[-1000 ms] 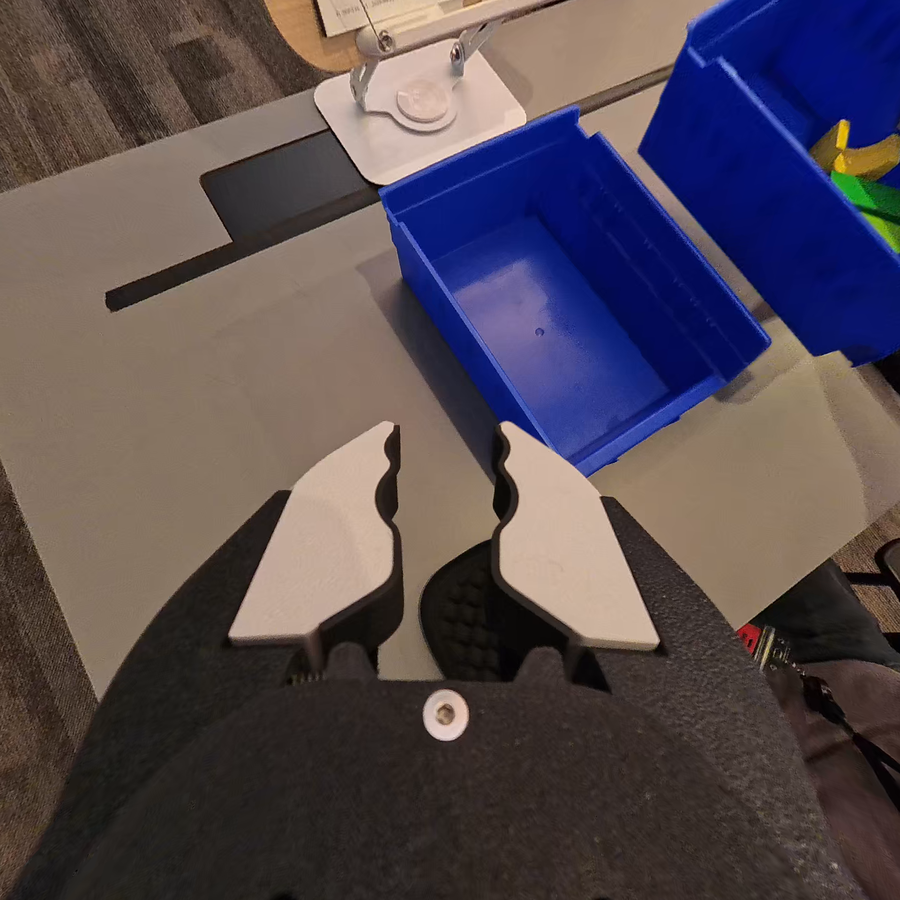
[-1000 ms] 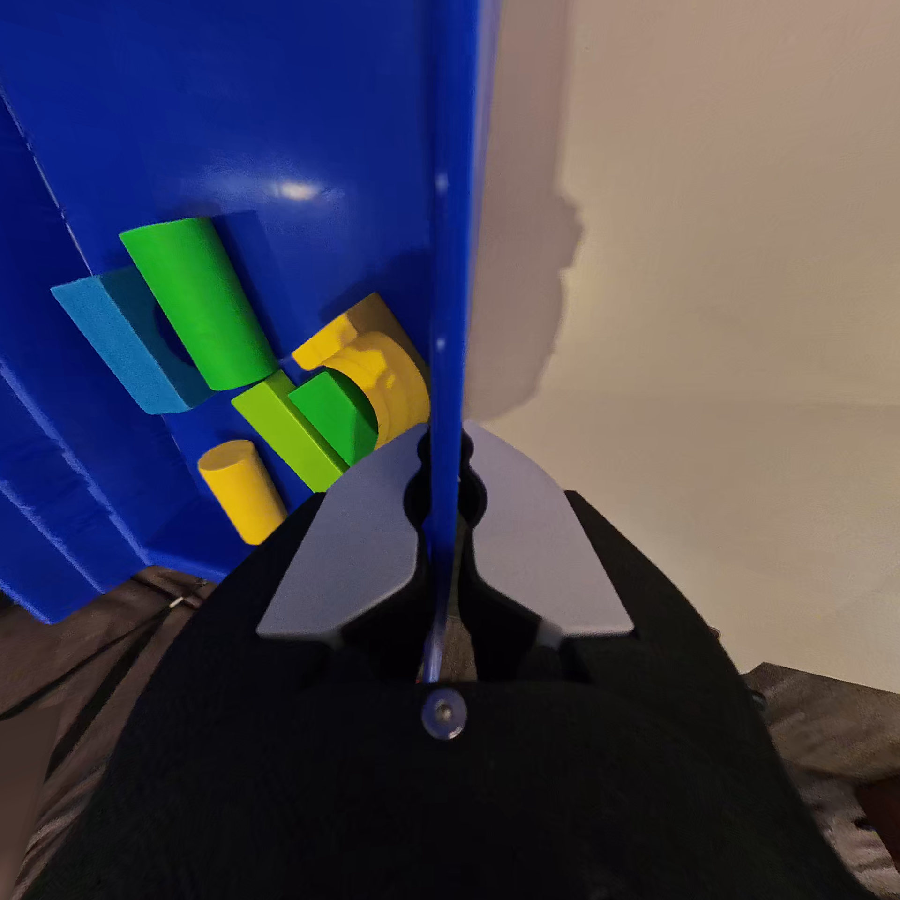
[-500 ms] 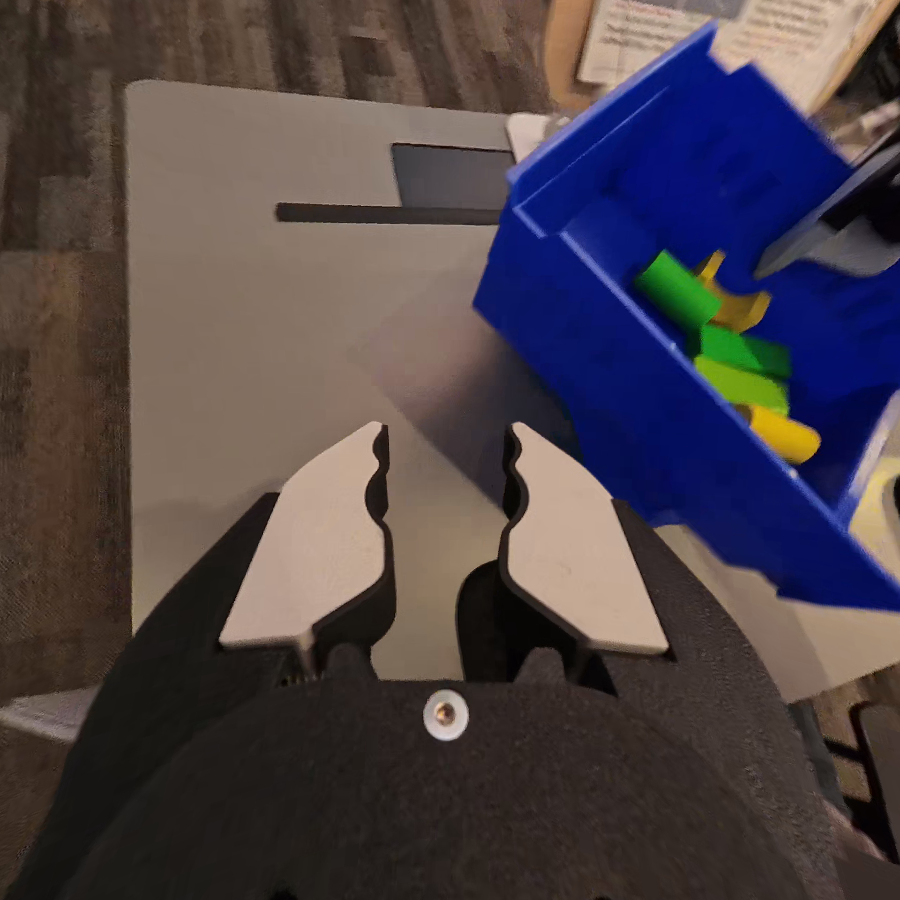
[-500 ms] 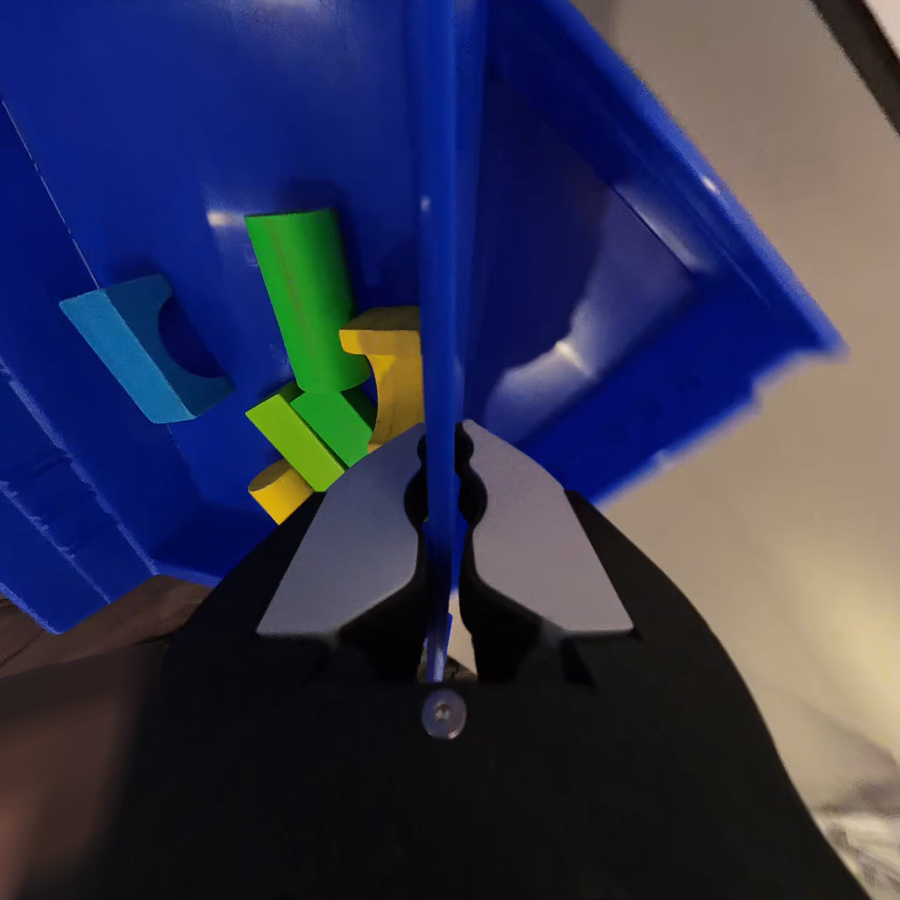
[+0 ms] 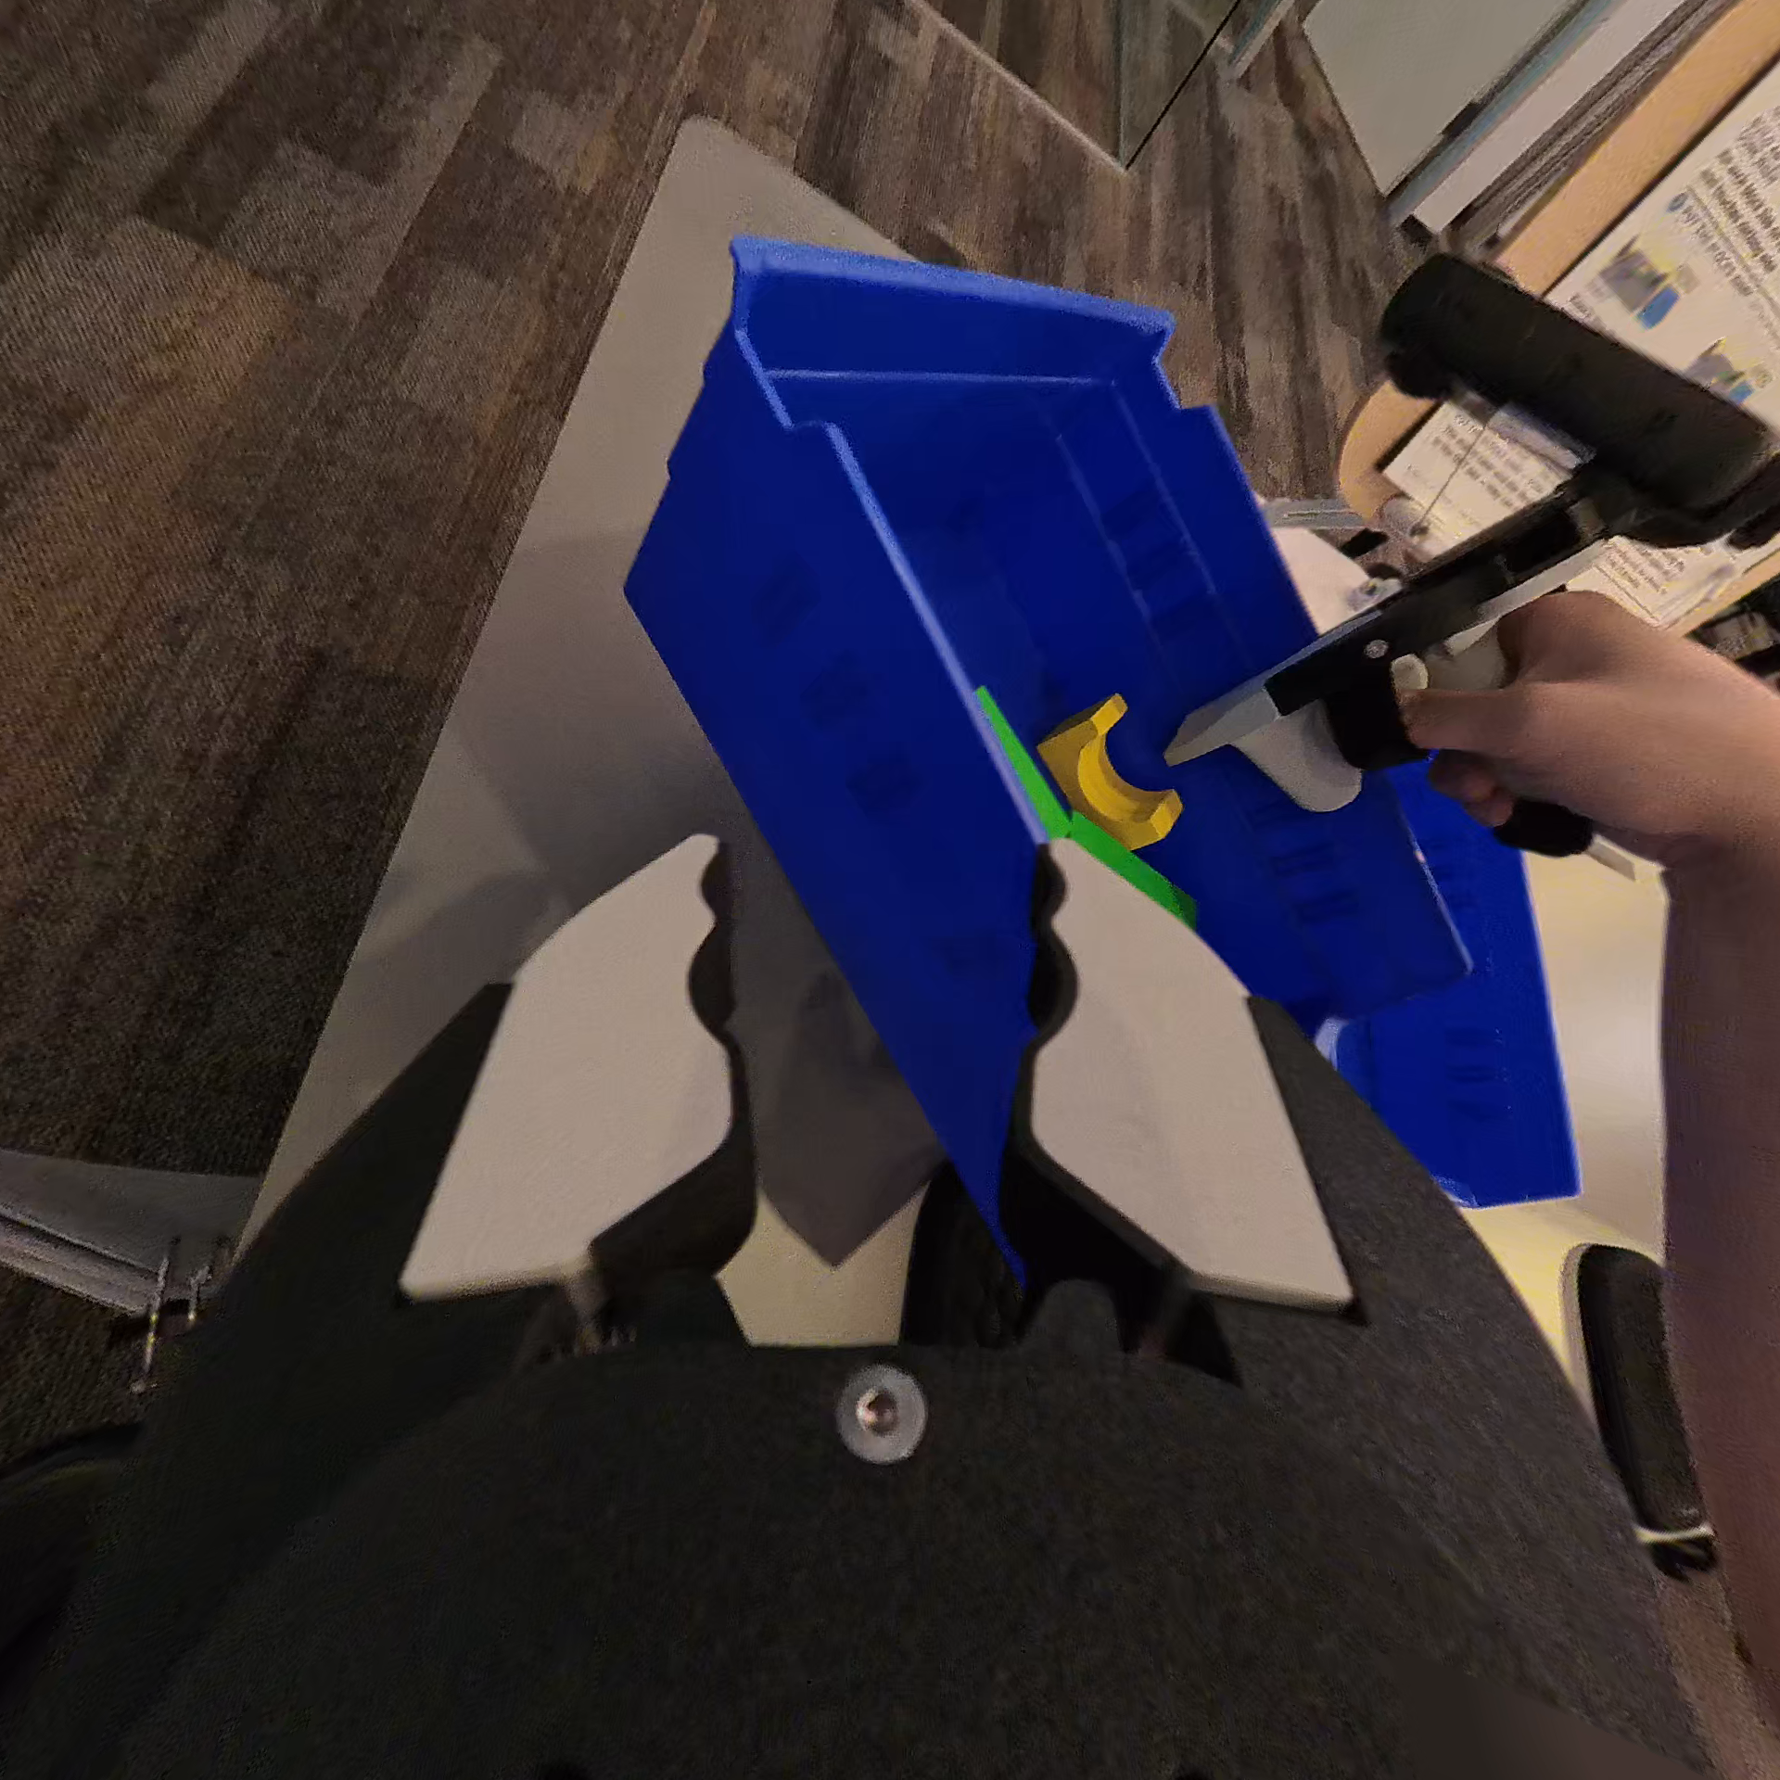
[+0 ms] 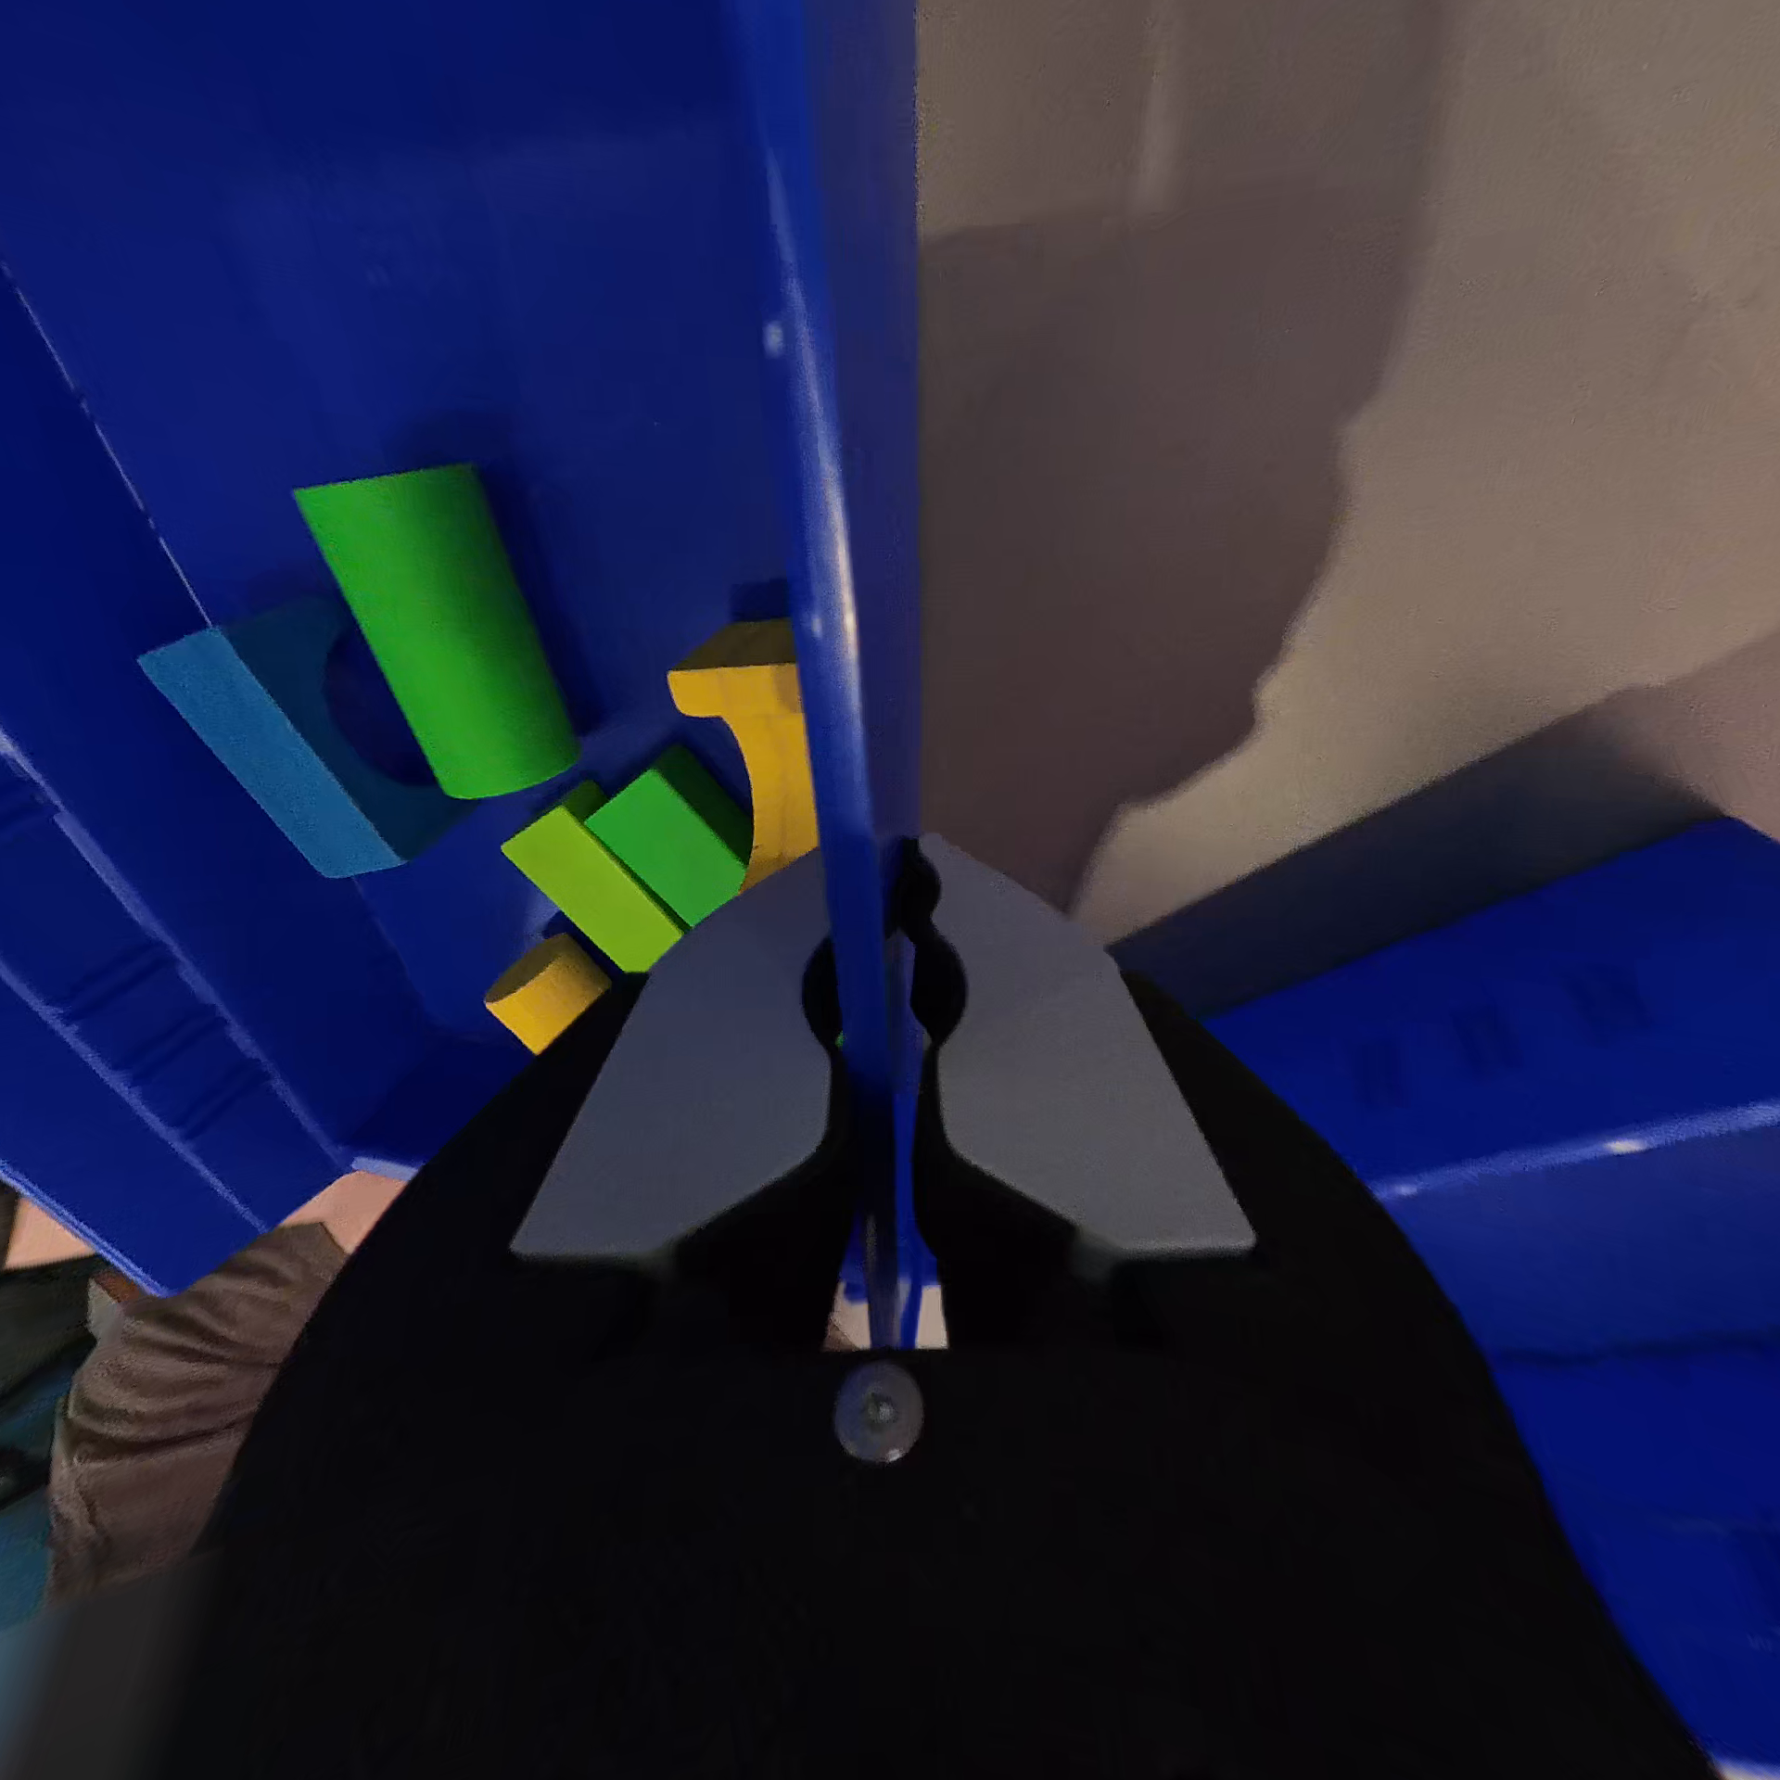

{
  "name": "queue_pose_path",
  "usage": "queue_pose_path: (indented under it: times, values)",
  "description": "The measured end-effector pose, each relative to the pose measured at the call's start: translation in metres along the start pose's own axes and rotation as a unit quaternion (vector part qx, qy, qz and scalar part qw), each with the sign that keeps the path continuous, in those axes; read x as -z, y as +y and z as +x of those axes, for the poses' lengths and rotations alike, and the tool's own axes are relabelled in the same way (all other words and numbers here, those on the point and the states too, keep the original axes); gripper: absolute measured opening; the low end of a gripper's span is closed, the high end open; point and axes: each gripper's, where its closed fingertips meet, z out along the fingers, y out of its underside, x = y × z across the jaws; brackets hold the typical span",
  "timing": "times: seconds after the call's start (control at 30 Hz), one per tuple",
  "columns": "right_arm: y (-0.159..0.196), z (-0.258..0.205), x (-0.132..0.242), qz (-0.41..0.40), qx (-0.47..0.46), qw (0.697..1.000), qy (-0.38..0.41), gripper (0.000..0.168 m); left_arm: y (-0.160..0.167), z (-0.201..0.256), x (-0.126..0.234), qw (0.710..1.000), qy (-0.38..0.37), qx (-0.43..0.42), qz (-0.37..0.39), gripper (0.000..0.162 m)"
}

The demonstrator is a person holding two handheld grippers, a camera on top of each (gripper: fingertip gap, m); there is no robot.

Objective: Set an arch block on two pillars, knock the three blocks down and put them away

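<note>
Bin [image 6: 578,289]: deep blue. Blocks inside: green cylinder [image 6: 438,631], yellow arch [image 6: 771,751], light-blue arch [image 6: 260,742], lime bar [image 6: 588,891], yellow cylinder [image 6: 544,992]. Counter [image 5: 539,693]: plain grey

Setting: office or lab-type workroom, indoor, artificial warm light.

- Floor [image 5: 241,433]: carpet tiles in mottled brown and grey, the commercial kind.
- Tabletop [image 5: 539,674]: plain light grey, rounded corner, laminate look.
- Storage bins [image 5: 867,674]: blue moulded plastic parts bins, as used on stockroom shelves; a second one [image 6: 1541,1108] lies beside the first.
- Printed sheets [image 5: 1724,222]: pages with text and small pictures, lying on a light wooden surface at the upper right.
- Glass panel [image 5: 1165,67]: framed pane at the top edge, like an office partition.
- Chair armrest [image 5: 1637,1397]: black, padded, at the right edge.
</note>
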Motion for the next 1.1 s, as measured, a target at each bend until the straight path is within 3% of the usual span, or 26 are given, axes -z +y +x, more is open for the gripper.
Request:
queue_pose_path:
  times: [0.17, 0.27, 0.43, 0.57, 0.7, 0.83, 0.9, 0.97, 1.1]
  values:
    - [0.012, 0.038, -0.046, -0.015, -0.052, 0.998, 0.026, 0.009, -0.002, -0.009, -0.017, 1.0, 0.004, 0.02, -0.014, 0.088]
    - [0.011, 0.054, -0.06, 0.006, -0.09, 0.996, 0.018, 0.013, 0.006, -0.014, -0.031, 0.999, -0.006, 0.014, -0.051, 0.089]
    - [-0.007, 0.048, -0.032, 0.095, -0.054, 0.994, 0.014, 0.023, 0.036, -0.021, -0.068, 0.986, -0.023, -0.016, -0.167, 0.093]
    - [-0.009, 0.049, 0.029, 0.23, 0.039, 0.967, 0.107, 0.032, 0.06, -0.028, -0.097, 0.969, -0.024, -0.02, -0.247, 0.089]
    - [0.048, 0.073, 0.078, 0.312, 0.092, 0.923, 0.204, 0.035, 0.073, -0.038, -0.114, 0.958, -0.031, -0.015, -0.284, 0.077]
    - [0.13, 0.135, 0.115, 0.343, 0.016, 0.905, 0.251, 0.047, 0.085, -0.043, -0.125, 0.948, -0.034, -0.011, -0.317, 0.073]
    - [0.169, 0.166, 0.13, 0.352, -0.034, 0.897, 0.264, 0.047, 0.089, -0.037, -0.129, 0.944, -0.018, -0.006, -0.329, 0.063]
    - [0.204, 0.189, 0.134, 0.343, -0.079, 0.898, 0.265, 0.047, 0.089, -0.028, -0.133, 0.942, 0.003, -0.002, -0.335, 0.039]
    - [0.239, 0.207, 0.112, 0.301, -0.12, 0.916, 0.237, 0.048, 0.087, -0.031, -0.139, 0.936, -0.039, -0.038, -0.348, 0.031]
